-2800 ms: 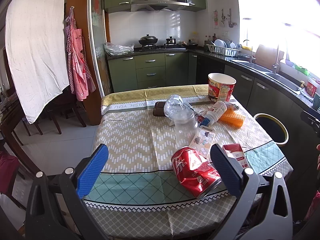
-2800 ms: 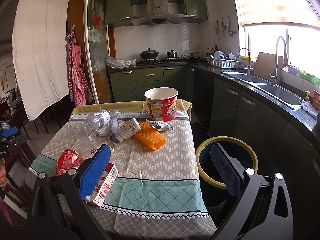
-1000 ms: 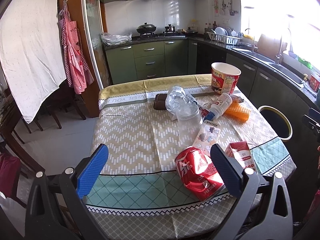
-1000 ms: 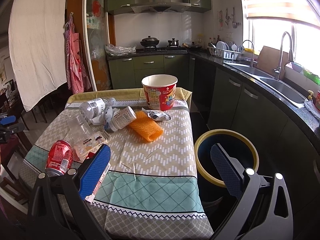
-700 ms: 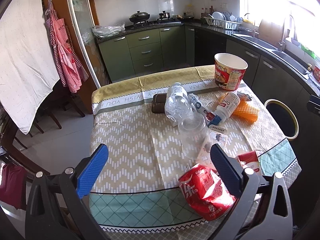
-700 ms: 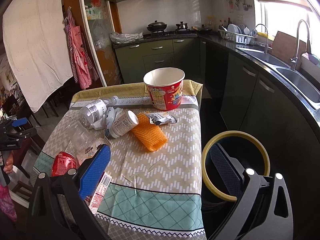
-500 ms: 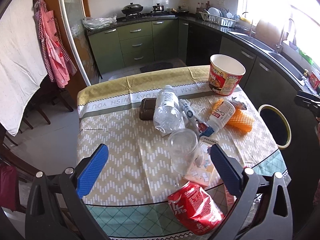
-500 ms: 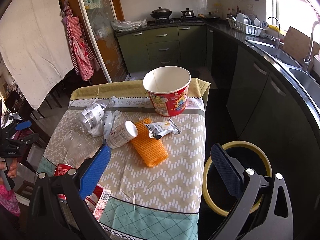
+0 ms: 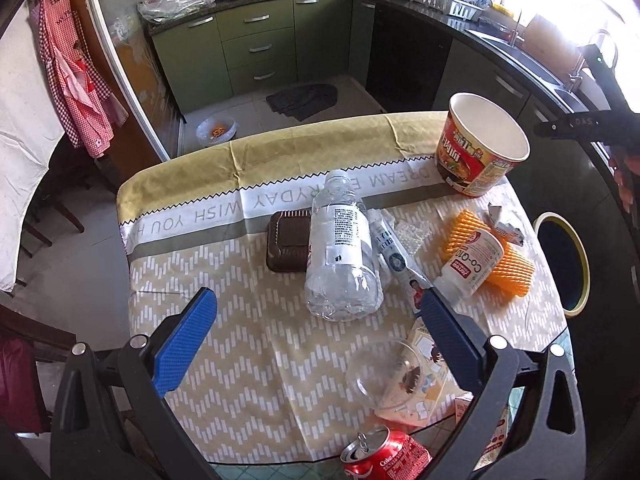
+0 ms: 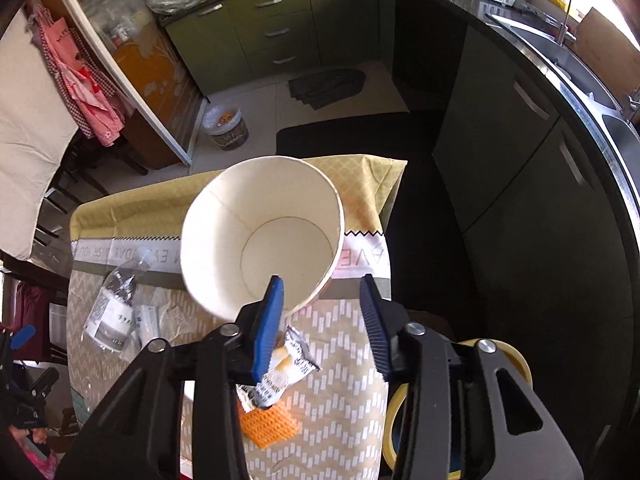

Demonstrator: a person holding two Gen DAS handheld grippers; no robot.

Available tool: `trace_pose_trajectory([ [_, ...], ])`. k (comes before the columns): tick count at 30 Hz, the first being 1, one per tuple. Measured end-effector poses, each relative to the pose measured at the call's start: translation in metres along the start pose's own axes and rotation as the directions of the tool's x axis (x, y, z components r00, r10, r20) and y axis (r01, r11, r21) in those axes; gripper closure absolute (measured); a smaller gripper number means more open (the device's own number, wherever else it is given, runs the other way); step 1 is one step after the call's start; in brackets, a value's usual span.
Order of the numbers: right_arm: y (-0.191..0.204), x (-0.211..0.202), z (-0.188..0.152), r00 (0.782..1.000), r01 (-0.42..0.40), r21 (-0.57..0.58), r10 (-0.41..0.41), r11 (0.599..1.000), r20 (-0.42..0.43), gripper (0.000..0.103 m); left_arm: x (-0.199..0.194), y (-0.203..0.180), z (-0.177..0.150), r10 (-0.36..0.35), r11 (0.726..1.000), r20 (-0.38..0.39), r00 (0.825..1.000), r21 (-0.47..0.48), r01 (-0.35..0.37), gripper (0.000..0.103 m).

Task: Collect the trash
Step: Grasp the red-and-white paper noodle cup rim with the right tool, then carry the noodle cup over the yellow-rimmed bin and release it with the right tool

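My right gripper (image 10: 320,326) hangs over the red noodle cup (image 10: 260,236), which stands empty at the table's far right corner. Its jaws are closing. One blue pad shows over the cup's inside and the other outside its wall, with the near rim between them and a gap still showing. My left gripper (image 9: 318,340) is open above the tablecloth, with nothing between its pads. Just beyond it lies a clear plastic bottle (image 9: 340,252). A clear plastic cup (image 9: 384,376) and a crushed red cola can (image 9: 384,460) lie nearer than the pads.
The yellow-rimmed bin (image 9: 564,264) stands off the table's right edge. A white Co-Q10 bottle (image 9: 472,264), orange foam net (image 9: 492,260), silver wrapper (image 10: 288,368) and brown box (image 9: 288,246) lie on the cloth. Green cabinets and a dark counter run behind and to the right.
Both grippers moved forward over the table and tipped downward. The right one reached the noodle cup and its jaws narrowed about the rim. The left one stayed open.
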State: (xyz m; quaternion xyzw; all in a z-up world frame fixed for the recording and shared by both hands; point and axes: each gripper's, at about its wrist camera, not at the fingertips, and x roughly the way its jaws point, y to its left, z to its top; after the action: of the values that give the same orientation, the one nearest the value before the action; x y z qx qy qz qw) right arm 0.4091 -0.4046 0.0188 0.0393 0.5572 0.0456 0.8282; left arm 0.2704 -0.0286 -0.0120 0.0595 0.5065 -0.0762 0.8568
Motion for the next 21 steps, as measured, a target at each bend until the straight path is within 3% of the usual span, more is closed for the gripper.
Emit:
trace_pose_trajectory([
  [3,-0.006,0.025,0.020,0.999,0.024,0.025,-0.023,0.999,-0.046,0.080,0.008,-0.003,0.003,-0.002,1.000,-0.014,1.000,0.022,0.002,0.006],
  [11,-0.007,0.064,0.037,0.990,0.060,0.041,-0.055,0.997,-0.127,0.083,0.018,-0.012,0.003,-0.019,0.998,-0.032,0.999,0.065,0.021,0.006],
  [13,-0.006,0.071,0.036,0.989,0.056,0.046,-0.049,0.997,-0.141,0.091,0.019,-0.012,0.003,-0.017,0.997,-0.033,0.999,0.070,0.019,0.006],
  [14,-0.006,0.075,0.034,0.988,0.059,0.050,-0.051,0.997,-0.145,0.096,0.019,-0.012,0.003,-0.014,0.997,-0.033,0.999,0.071,0.016,0.006],
  [21,-0.010,0.061,0.031,0.994,0.034,0.072,-0.026,0.997,-0.105,0.098,0.016,-0.012,0.002,0.009,0.996,-0.035,0.999,0.084,-0.006,0.006],
])
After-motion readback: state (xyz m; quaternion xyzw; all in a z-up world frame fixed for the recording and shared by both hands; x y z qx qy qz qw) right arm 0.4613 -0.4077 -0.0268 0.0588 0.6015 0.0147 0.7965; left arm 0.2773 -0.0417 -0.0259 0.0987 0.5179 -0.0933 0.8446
